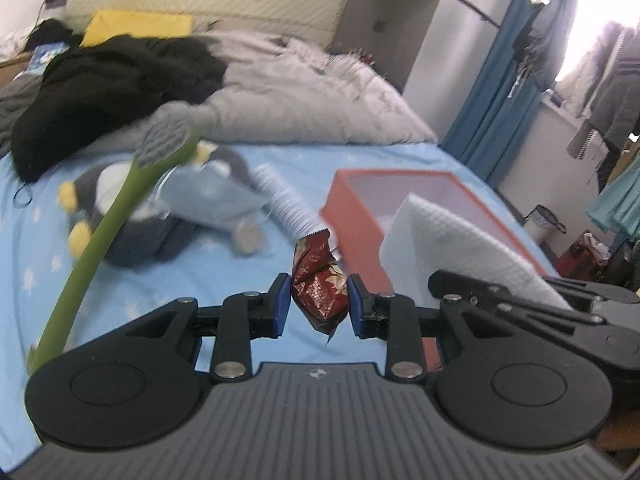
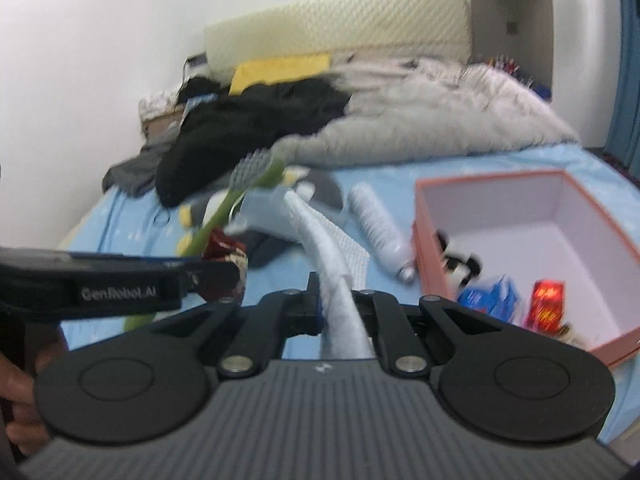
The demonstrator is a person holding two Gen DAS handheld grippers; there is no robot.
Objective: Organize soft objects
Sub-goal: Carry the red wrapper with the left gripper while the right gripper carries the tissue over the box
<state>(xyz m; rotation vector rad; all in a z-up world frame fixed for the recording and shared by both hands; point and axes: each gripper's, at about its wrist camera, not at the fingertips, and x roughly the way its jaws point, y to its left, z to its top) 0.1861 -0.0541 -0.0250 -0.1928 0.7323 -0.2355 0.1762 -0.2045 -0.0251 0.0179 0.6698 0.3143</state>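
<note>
While both hands hang over the bed, the left gripper pinches a red snack packet and the right gripper clamps a white cloth, likely bound for the pink box ahead-right.

Both wrist views angle down, close above bed; share box.
</note>
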